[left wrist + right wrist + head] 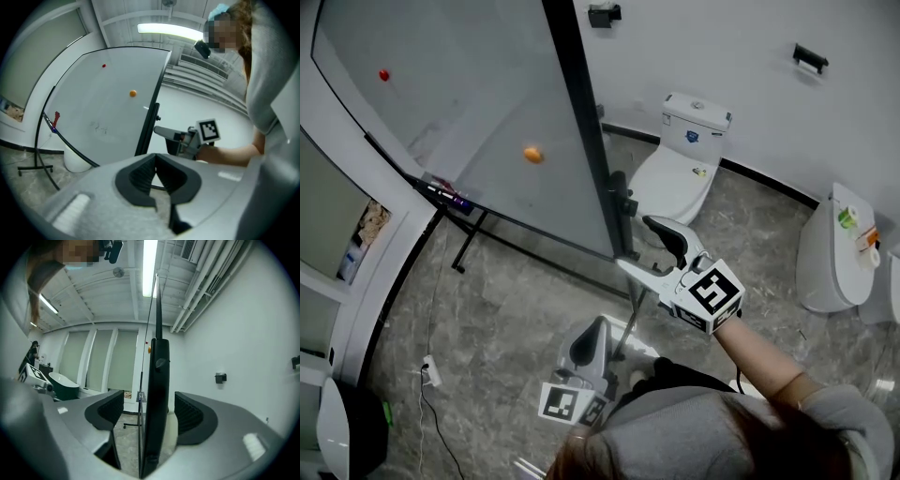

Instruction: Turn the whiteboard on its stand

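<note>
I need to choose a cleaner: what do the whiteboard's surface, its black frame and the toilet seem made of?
Whiteboard surface: smooth, faintly glossy grey-white panel, likely coated steel, since an orange magnet seems to cling to it. Black frame: matte, probably painted metal. Toilet: white glazed ceramic, judging by its sheen.

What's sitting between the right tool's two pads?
The whiteboard's black upright frame post, gap on each side; the right tool is open. Seen in the right gripper view.
</note>
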A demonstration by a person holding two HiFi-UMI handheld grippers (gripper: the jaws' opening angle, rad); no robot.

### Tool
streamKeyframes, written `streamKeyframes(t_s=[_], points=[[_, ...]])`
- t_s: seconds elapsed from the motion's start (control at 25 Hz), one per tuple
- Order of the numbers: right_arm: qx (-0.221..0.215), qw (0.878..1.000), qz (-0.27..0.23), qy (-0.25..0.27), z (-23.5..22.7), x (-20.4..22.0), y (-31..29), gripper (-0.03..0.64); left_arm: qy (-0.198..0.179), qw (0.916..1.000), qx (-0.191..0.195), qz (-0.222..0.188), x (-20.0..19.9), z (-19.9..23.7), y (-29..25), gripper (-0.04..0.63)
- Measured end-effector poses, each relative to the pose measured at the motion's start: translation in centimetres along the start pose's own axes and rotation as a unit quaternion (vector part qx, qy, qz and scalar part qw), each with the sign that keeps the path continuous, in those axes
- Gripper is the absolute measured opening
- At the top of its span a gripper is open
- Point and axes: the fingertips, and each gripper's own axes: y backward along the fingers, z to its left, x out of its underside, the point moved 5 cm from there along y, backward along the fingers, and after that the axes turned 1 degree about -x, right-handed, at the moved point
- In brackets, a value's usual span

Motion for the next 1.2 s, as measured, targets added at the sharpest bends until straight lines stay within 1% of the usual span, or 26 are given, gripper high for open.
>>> streamKeyframes(t_s=[0.12, 0.2, 0.32, 0.4, 0.56, 0.64, 0.72, 0.84, 1.08, 1.12, 1.16, 1.2], points=[[-0.011, 1.000, -0.013, 0.024, -1.2, -1.1, -3.6, 0.353, -0.002, 0.9999, -0.013, -0.004, -0.4, 0.4, 0.6, 0.002], [-0.020, 0.999, -0.013, 0.030, -1.3, -1.3, -5.6, 0.370, -0.003, 0.9996, -0.028, -0.005, -0.4, 0.8, 1.4, 0.002], [-0.024, 0.999, -0.009, 0.034, -1.1, -1.3, -7.7, 0.373, 0.001, 0.9988, -0.049, -0.004, -0.2, 1.3, 2.1, 0.002], [-0.025, 0.999, -0.008, 0.032, -1.1, -1.3, -8.5, 0.376, 0.001, 0.9986, -0.053, -0.005, -0.3, 1.4, 2.2, 0.002], [-0.031, 0.999, -0.012, 0.024, -1.4, -1.4, -9.0, 0.374, -0.011, 0.9981, -0.061, -0.001, -0.5, 1.2, 2.6, 0.002], [-0.037, 0.999, -0.012, 0.025, -1.5, -1.6, -9.3, 0.374, -0.010, 0.9976, -0.069, -0.001, -0.5, 1.4, 3.0, 0.002], [-0.045, 0.998, -0.014, 0.029, -1.2, -1.7, -9.6, 0.329, -0.007, 0.9972, -0.075, 0.000, -0.6, 1.6, 3.3, 0.002], [-0.051, 0.998, -0.023, 0.025, -0.9, -1.8, -9.8, 0.219, -0.007, 0.9971, -0.075, 0.004, -0.7, 1.5, 3.4, 0.002], [-0.047, 0.998, -0.031, 0.013, -1.1, -1.7, -9.9, 0.185, -0.005, 0.9985, -0.053, 0.011, 0.0, 0.5, 2.9, 0.002], [-0.048, 0.998, -0.031, 0.006, -1.2, -1.7, -9.8, 0.155, -0.005, 0.9988, -0.047, 0.012, 0.1, 0.3, 2.8, 0.002], [-0.047, 0.998, -0.031, -0.001, -1.4, -1.8, -9.7, 0.110, -0.005, 0.9991, -0.040, 0.012, 0.2, 0.1, 2.7, 0.002], [-0.045, 0.999, -0.030, -0.006, -1.5, -1.8, -9.7, 0.095, -0.005, 0.9994, -0.033, 0.013, 0.2, -0.1, 2.6, 0.002]])
